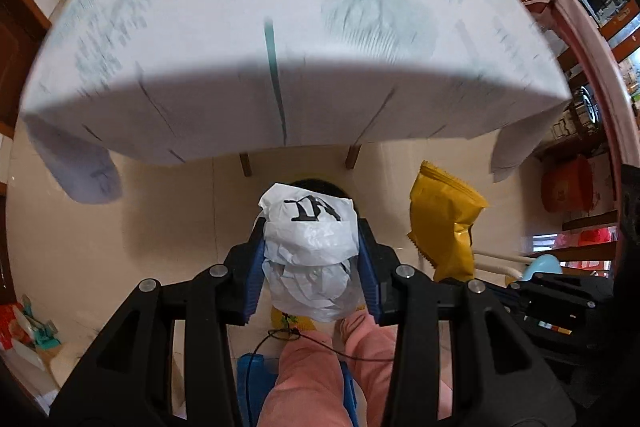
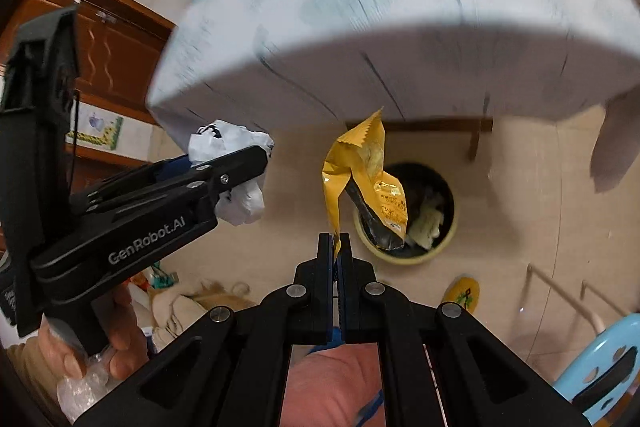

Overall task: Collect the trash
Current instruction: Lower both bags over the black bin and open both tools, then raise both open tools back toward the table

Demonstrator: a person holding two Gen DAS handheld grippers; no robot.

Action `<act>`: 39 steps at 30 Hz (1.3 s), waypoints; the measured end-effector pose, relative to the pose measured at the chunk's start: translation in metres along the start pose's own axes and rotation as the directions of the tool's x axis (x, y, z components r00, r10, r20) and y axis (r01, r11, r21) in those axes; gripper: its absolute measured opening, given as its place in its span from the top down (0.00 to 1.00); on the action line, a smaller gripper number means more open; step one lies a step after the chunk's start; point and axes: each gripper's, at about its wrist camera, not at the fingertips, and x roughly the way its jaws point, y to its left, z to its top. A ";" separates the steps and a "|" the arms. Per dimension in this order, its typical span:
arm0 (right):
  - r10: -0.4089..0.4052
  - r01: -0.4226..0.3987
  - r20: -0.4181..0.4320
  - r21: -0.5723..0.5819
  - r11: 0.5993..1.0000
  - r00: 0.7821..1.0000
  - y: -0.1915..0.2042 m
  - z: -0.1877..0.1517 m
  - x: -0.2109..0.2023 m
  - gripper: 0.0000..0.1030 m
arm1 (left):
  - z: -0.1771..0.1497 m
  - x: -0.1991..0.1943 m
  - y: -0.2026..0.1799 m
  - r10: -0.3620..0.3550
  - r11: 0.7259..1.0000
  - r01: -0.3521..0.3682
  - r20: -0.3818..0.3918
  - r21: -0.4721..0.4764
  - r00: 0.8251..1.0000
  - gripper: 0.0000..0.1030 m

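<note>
The left gripper had its blue pads partly apart and pressed against both sides of a crumpled white plastic bag bearing a black mark; the bag bulged out above and below the fingers. In the right wrist view the same gripper stood to the left, held by a bare hand, with the bag poking out on both sides of its tip.

The right gripper had its fingers closed tight, pinching the lower corner of a yellow snack wrapper, which stood up from the pinch and sagged to the right. The wrapper's free end hung over the near rim of a round trash bin on the floor; the bin already held pale scraps inside a dark liner.

Both grippers were off the table, out past its near edge. The table, draped in a white cloth with teal printing, overhung the space beyond, its cloth hem above the bin's far side. Bare tiled floor lay open around the bin. A light blue stool sat at the lower right, and a yellow slipper lay near the bin's base. The two grippers were apart, with clear floor showing between them.
</note>
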 end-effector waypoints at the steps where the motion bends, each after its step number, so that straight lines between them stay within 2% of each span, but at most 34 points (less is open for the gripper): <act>1: -0.005 0.005 -0.010 0.002 1.000 1.000 -0.008 -0.005 0.015 0.98 | -0.004 0.011 0.000 0.008 1.000 -0.008 0.001 -0.003 1.000 0.63; 7: 0.005 -0.003 -0.053 0.033 0.999 0.999 -0.055 -0.023 0.098 0.98 | -0.027 0.098 0.007 0.019 0.999 -0.019 -0.007 -0.043 1.000 0.63; 13: -0.013 0.017 -0.097 0.032 0.999 0.995 -0.087 -0.029 0.179 0.98 | -0.038 0.164 0.017 0.058 0.996 -0.060 -0.037 -0.060 0.998 0.60; 16: -0.009 0.013 -0.113 0.035 0.999 0.994 -0.102 -0.018 0.212 0.94 | -0.045 0.188 0.024 0.053 0.996 -0.056 -0.044 -0.067 0.998 0.49; 17: -0.010 0.015 -0.120 0.038 0.999 0.993 -0.105 -0.017 0.222 0.87 | -0.045 0.192 0.023 0.057 0.996 -0.060 -0.044 -0.062 0.997 0.42; 18: -0.015 0.020 -0.124 0.042 0.999 0.992 -0.110 -0.013 0.229 0.80 | -0.046 0.197 0.023 0.063 0.997 -0.065 -0.043 -0.049 0.997 0.28; 19: -0.019 0.025 -0.122 0.046 0.999 0.992 -0.112 -0.011 0.232 0.61 | -0.045 0.201 0.025 0.068 0.997 -0.070 -0.046 -0.041 0.997 0.20; 20: -0.024 0.030 -0.108 0.052 0.998 0.994 -0.115 -0.011 0.235 0.48 | -0.047 0.204 0.025 0.074 0.997 -0.075 -0.049 -0.035 0.996 0.14; 21: -0.025 0.030 -0.098 0.055 0.998 0.995 -0.116 -0.008 0.237 0.45 | -0.048 0.206 0.026 0.079 0.996 -0.080 -0.049 -0.029 0.996 0.14; 31: -0.044 0.047 -0.080 0.025 0.999 0.996 -0.111 -0.003 0.231 0.45 | -0.044 0.205 0.030 0.101 0.994 -0.103 -0.046 -0.037 0.994 0.14; 39: -0.071 0.072 -0.066 0.023 0.997 0.995 -0.105 -0.006 0.203 0.45 | -0.038 0.170 0.026 0.106 0.994 -0.106 -0.022 -0.038 0.994 0.14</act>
